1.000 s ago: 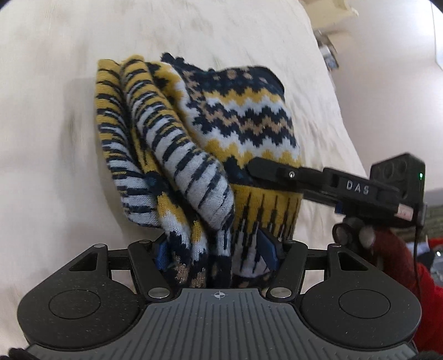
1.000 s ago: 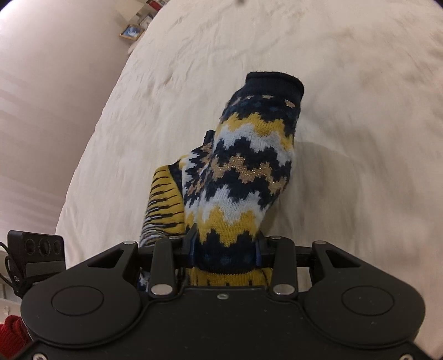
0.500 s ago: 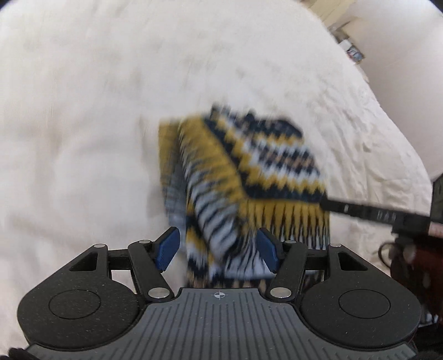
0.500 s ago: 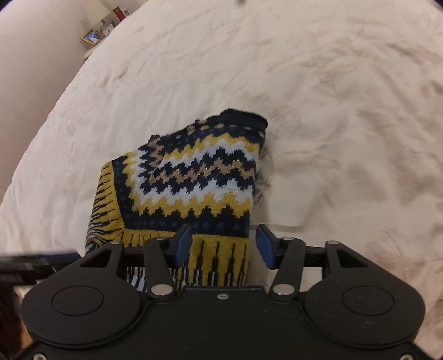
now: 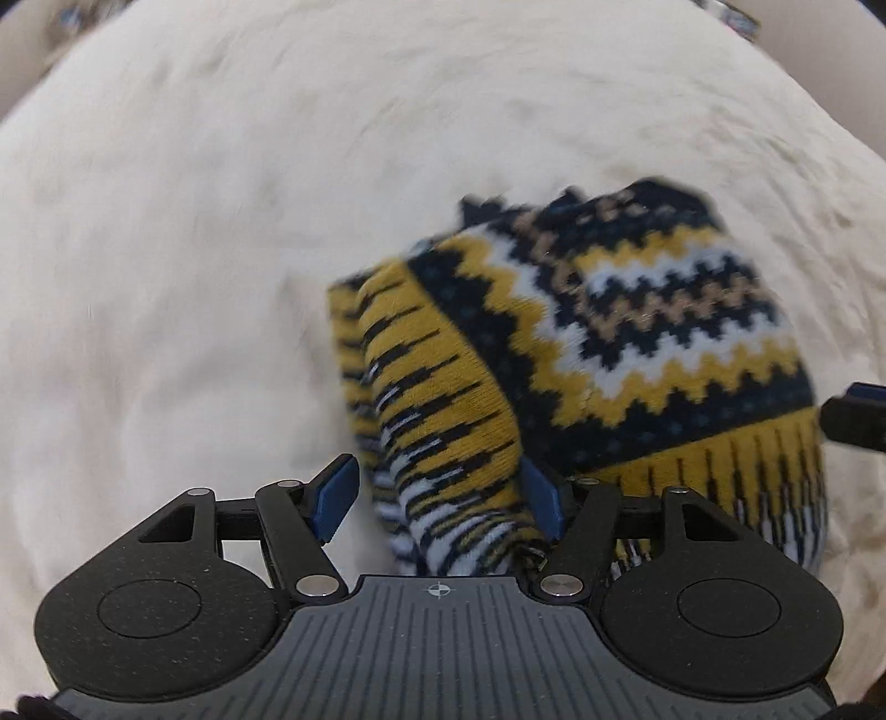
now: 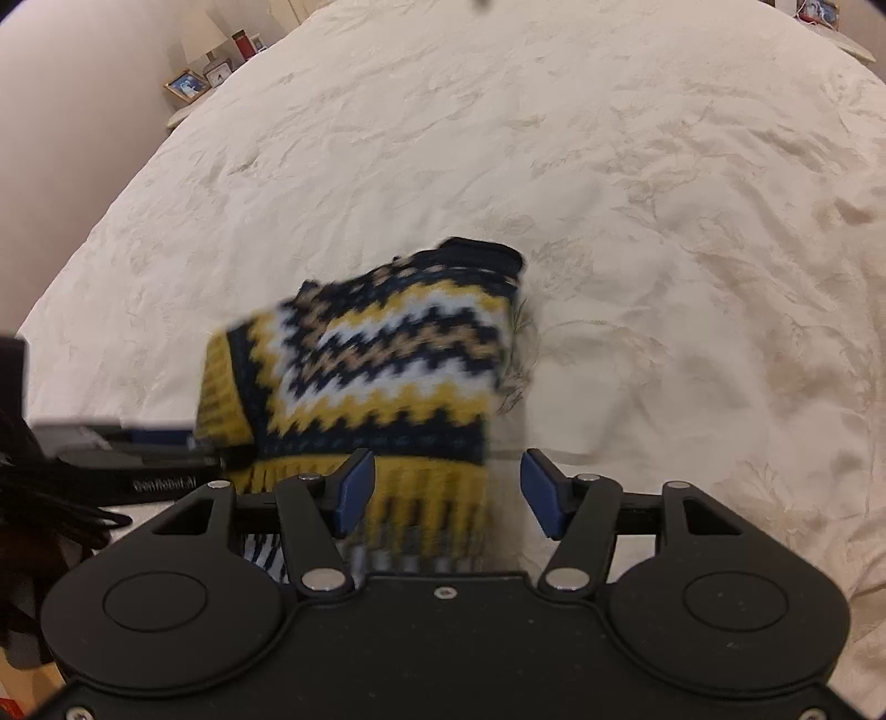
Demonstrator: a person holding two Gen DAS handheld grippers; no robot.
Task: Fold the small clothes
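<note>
Left wrist view: the knitted garment [image 5: 598, 354], patterned in navy, mustard, white and tan zigzags, lies folded on the cream bedspread [image 5: 194, 249], right of centre. Its mustard-and-black striped fold edge runs down into the left gripper [image 5: 440, 495]. The jaws are opening; the striped fold sits between them, close against the right blue pad, while the left pad stands clear with bare bedspread showing in the gap. The frame is motion-blurred, so contact at the right pad cannot be confirmed. Open bedspread extends to the left and beyond the garment up to the rounded far edge of the bed. At the right frame edge, one black finger of the right gripper [image 5: 855, 421] sits just beside the garment's fringed hem. Right wrist view: the garment [image 6: 387, 354] lies left of centre on the bedspread [image 6: 664, 221], its navy cuff farthest from the camera and its mustard hem nearest. The right gripper [image 6: 448, 493] has its jaws opening; the hem lies between them toward the left pad, and the right pad stands apart from the fabric with bedspread visible beside it. The left gripper [image 6: 127, 448] enters from the left frame edge and reaches the garment's left side. Clear bedspread lies to the right and ahead. A picture frame [image 6: 186, 85] and a lamp [image 6: 206, 33] stand past the bed's far left corner.
</note>
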